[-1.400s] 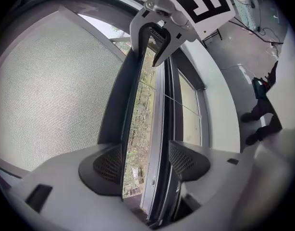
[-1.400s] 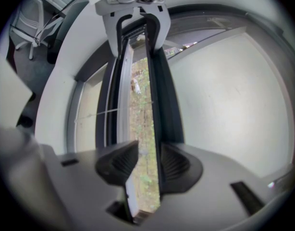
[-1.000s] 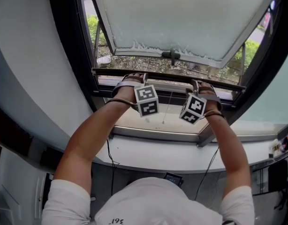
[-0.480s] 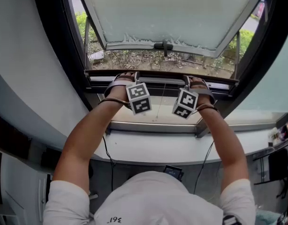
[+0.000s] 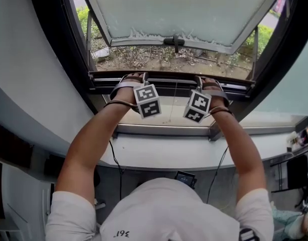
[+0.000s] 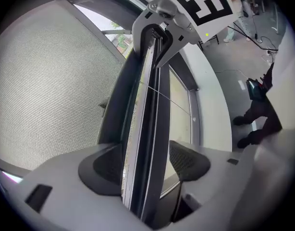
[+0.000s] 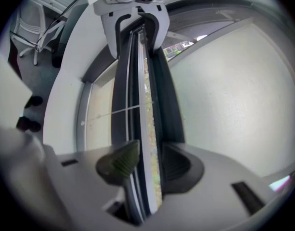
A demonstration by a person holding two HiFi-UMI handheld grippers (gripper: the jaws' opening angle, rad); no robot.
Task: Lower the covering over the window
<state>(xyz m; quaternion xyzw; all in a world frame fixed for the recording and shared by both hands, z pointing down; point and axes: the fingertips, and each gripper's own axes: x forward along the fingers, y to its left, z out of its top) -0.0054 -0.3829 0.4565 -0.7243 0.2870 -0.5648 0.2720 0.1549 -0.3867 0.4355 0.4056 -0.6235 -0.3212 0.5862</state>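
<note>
The dark pull bar (image 5: 169,79) of a window screen sits closer to the white sill (image 5: 194,157) than a second earlier, and both of the person's grippers are lower with it. The bar spans the black window frame (image 5: 58,39) from its left side to its right, across the lower part of the opening and above the sill's inner rail. Behind it, a frosted sash (image 5: 184,9) is swung outward over shrubs and bare ground. The grey mesh covering (image 6: 46,81) stretches away from the bar's upper side and fills that side of the left gripper view. The left gripper (image 5: 135,79) grips the bar near the frame's left side, with one pad pressed on each of the bar's faces. The right gripper (image 5: 206,80) clamps it the same way toward the frame's right side, well apart from the left. Their marker cubes (image 5: 147,100) point back toward the person. The sash handle (image 5: 174,40) sits at the middle of the sash's lower edge. A thin cord (image 5: 175,102) hangs from the bar between the two grippers.
</note>
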